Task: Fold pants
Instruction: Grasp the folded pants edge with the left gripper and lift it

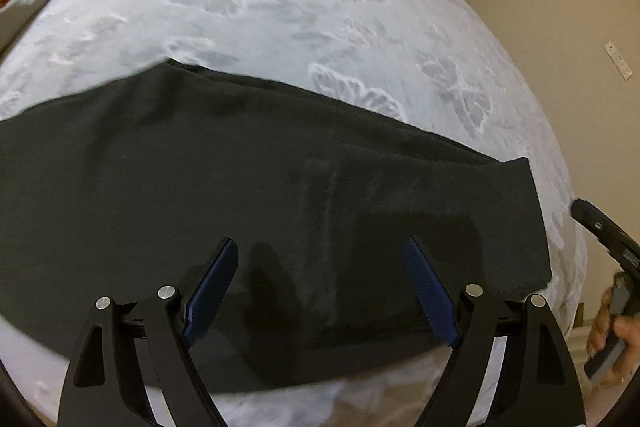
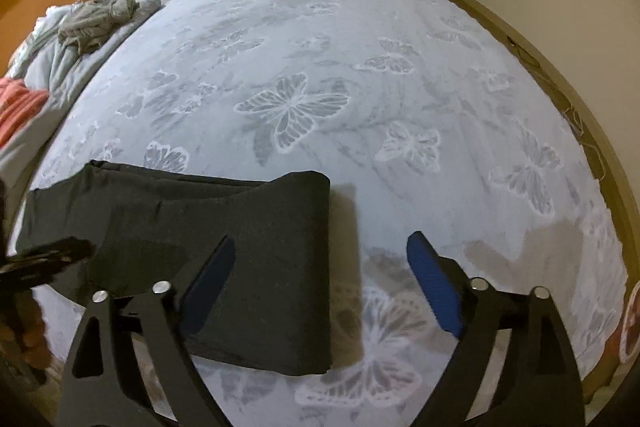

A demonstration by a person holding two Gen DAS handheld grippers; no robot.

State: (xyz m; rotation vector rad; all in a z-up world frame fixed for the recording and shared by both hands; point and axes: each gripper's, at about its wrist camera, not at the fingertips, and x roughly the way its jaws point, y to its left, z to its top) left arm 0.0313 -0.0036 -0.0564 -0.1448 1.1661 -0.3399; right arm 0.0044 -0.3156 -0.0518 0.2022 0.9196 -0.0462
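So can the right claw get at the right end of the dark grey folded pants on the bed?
Probably yes: the right claw is open above that end of the dark grey folded pants, with nothing in between.

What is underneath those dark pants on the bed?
The dark pants lie flat on a pale bedspread printed with butterflies, which shows all around them. The part of the spread beneath the cloth is covered, so anything there cannot be seen.

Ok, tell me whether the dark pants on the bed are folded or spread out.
Folded. The pants lie as a compact dark slab on the butterfly bedspread, with stacked layer edges along the far side and a rounded doubled end.
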